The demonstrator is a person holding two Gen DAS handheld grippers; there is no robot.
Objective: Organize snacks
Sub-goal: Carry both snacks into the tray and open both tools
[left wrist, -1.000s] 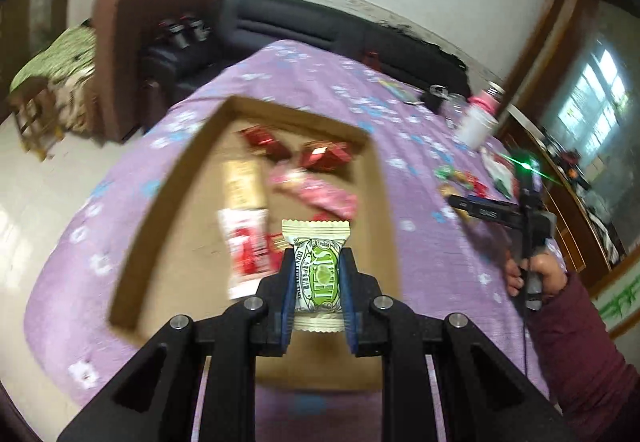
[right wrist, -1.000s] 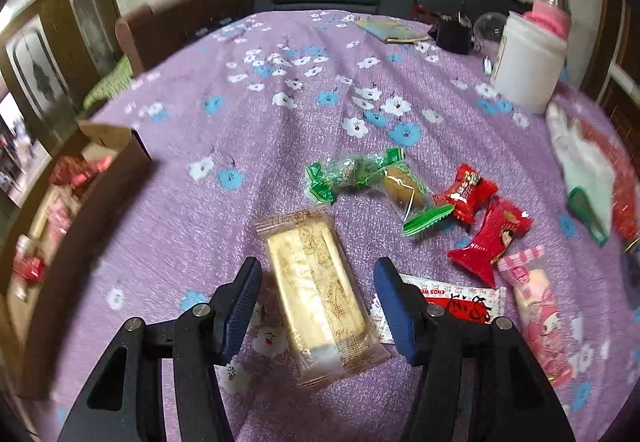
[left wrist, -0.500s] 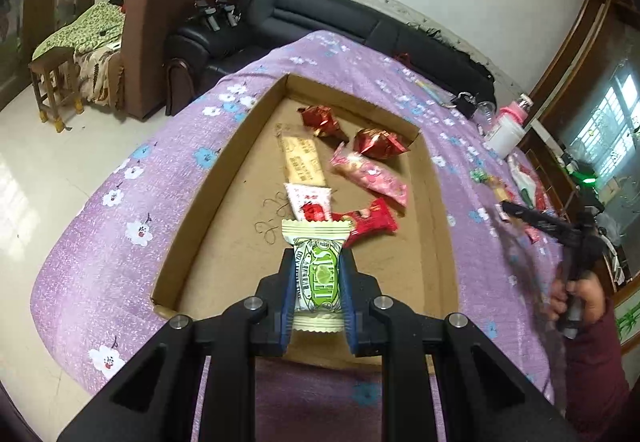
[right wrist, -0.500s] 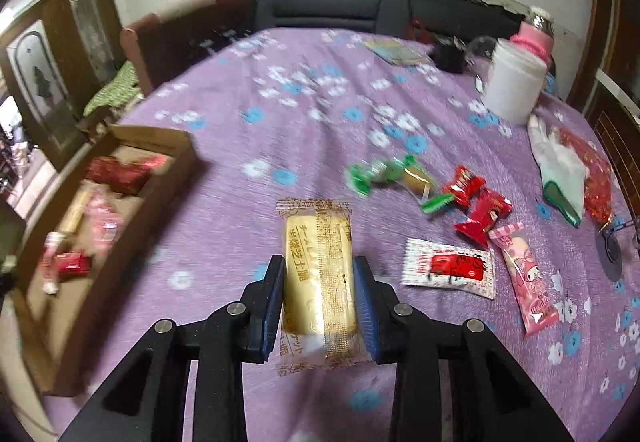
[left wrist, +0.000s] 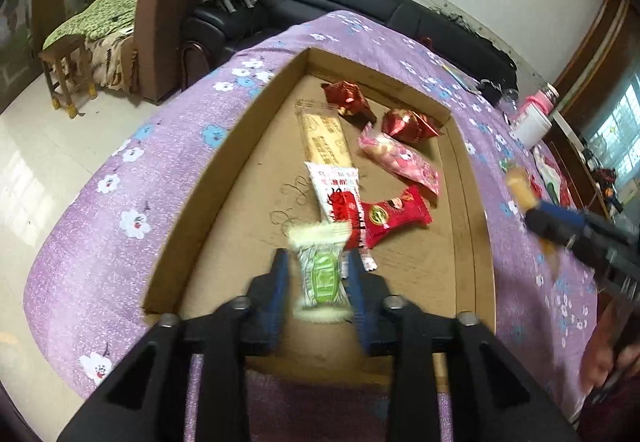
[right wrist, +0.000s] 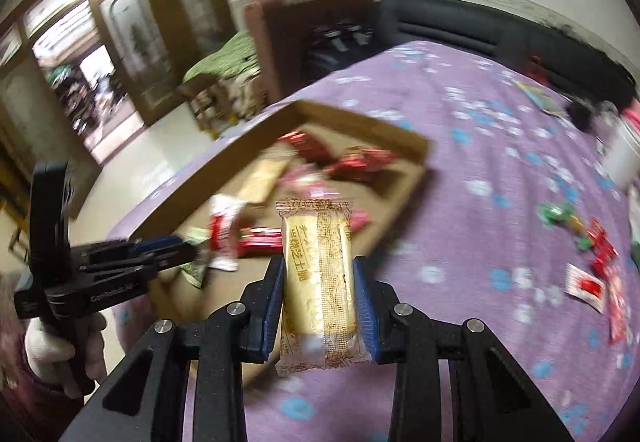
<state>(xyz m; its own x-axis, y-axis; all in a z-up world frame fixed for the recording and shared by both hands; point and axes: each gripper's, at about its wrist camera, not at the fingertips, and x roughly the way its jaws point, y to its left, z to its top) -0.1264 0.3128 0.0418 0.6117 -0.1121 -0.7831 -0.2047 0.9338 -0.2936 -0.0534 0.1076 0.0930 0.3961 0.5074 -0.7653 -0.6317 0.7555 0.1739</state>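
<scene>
Bare cardboard along the left half of the box (left wrist: pixel 224 202). Right half crowded with wrappers: red packet (left wrist: pixel 394 216), pink packet (left wrist: pixel 400 162). Box walls bar low entry from table (left wrist: pixel 120 178).

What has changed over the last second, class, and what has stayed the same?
The left gripper is opening its jaws, releasing the green snack over the cardboard tray. The right gripper closed on the golden bar and carried it trayward. Snacks already in the tray stayed put.
</scene>
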